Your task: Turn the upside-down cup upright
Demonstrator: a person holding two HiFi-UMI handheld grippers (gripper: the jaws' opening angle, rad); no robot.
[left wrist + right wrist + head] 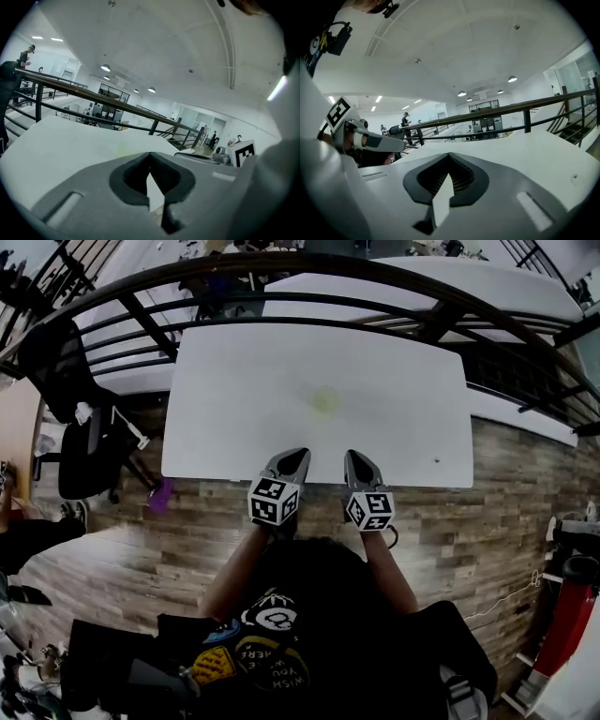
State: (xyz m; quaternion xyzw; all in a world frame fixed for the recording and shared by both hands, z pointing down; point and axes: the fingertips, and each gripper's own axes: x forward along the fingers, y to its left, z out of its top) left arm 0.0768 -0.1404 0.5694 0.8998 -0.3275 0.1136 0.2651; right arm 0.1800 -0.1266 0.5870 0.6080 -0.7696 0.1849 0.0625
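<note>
A pale yellow-green cup (325, 399) stands near the middle of the white table (234, 381); seen from above it is only a faint round shape, and I cannot tell which way up it is. My left gripper (300, 454) and right gripper (350, 456) hover side by side over the table's near edge, well short of the cup. In the left gripper view my left gripper (150, 153) has its jaws together with nothing between them. In the right gripper view my right gripper (449, 154) is also shut and empty.
A black railing (281, 277) curves behind the table, with a second white table (422, 287) beyond it. A black office chair (80, 442) stands to the left on the wood floor (506, 521). A small purple thing (159, 495) lies near the table's left corner.
</note>
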